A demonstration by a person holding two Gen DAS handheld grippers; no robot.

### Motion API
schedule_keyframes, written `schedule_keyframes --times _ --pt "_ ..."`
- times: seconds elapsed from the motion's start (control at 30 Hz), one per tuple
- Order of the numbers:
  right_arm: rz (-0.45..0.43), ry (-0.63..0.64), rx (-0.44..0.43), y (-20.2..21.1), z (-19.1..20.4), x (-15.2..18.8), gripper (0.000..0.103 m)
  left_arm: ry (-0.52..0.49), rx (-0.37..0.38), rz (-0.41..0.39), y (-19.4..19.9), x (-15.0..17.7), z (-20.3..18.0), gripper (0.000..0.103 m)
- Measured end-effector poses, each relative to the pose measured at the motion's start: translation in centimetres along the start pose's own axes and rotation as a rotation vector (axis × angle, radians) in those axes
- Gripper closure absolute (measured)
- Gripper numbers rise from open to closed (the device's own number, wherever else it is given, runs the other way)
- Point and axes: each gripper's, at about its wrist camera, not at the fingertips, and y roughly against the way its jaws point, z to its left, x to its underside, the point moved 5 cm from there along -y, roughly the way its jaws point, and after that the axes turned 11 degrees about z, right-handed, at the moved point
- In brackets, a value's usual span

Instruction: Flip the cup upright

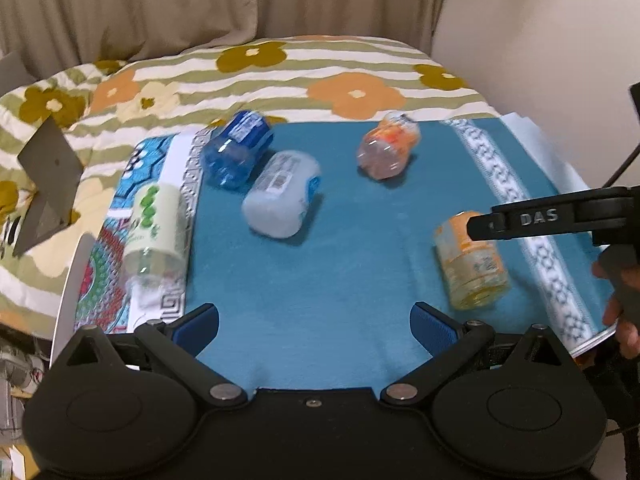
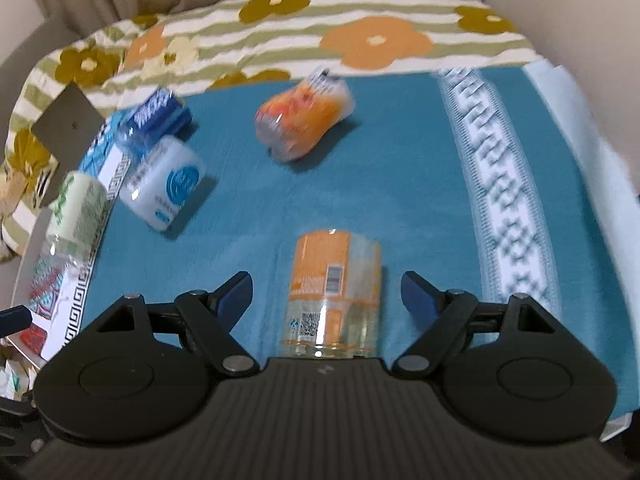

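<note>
Several plastic cups lie on their sides on a teal cloth (image 1: 340, 240). A yellow-orange cup (image 2: 334, 292) lies between my right gripper's (image 2: 327, 286) open fingers, apart from both; it also shows in the left wrist view (image 1: 472, 264), with the right gripper's finger (image 1: 548, 220) above it. A white cup (image 1: 282, 194), a blue cup (image 1: 238, 148), a green-labelled cup (image 1: 154, 232) and a red-orange cup (image 1: 386, 150) lie farther off. My left gripper (image 1: 314, 326) is open and empty over bare cloth near the front edge.
The cloth lies on a bed with a flowered, striped quilt (image 1: 280, 72). A patterned book or box (image 1: 120, 264) sits under the cloth's left edge. A grey laptop-like object (image 1: 48, 184) stands at the left. Curtains and a wall lie behind.
</note>
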Motion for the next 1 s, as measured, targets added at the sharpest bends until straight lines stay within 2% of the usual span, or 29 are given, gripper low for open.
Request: schedule_keyframes --times 0.03,0.07,0.17,0.3,0.47,0.57,0.63,0.73,0.83,0.9,1.0 --pt "-0.009 -0.003 0.000 0.7 -0.5 -0.1 0.001 -0.005 0.004 -0.001 0.2 -0.3 -0.5 0.000" --pt "-0.017 -0.006 0.000 1.4 -1.1 -0.2 0.000 -0.010 0.008 0.000 0.4 -0.7 -1.0 0.000" --pt "-0.044 -0.018 0.000 3.3 -3.5 -0.3 0.000 -0.022 0.015 0.010 0.7 -2.3 -3.1 0.000" --pt "-0.068 0.007 0.042 4.9 -7.0 -0.5 0.000 -0.036 0.042 0.035 0.5 -4.6 -5.7 0.000" --pt "-0.075 0.078 0.096 5.3 -10.2 -0.1 0.000 -0.063 0.066 0.149 -2.3 -7.4 -8.7 0.001" --pt "-0.088 0.125 0.066 4.9 -11.1 0.5 0.000 -0.058 0.075 0.225 -4.7 -8.6 -10.4 0.001" --pt "-0.073 0.158 0.058 4.1 -11.6 0.9 0.000 -0.044 0.087 0.276 -6.3 -9.2 -11.2 0.006" --pt "-0.052 0.180 0.019 2.9 -12.1 1.6 0.000 -0.022 0.091 0.338 -8.4 -9.6 -12.1 0.008" --pt "-0.021 0.197 -0.033 1.6 -12.3 2.2 0.000 0.017 0.098 0.384 -10.1 -9.6 -12.6 0.012" --pt "-0.005 0.220 -0.047 0.8 -12.4 2.5 0.000 0.050 0.105 0.410 -11.0 -9.7 -12.7 0.018" --pt "0.011 0.254 -0.064 -0.2 -12.4 2.9 0.000 0.081 0.103 0.443 -12.3 -9.7 -12.8 0.020"
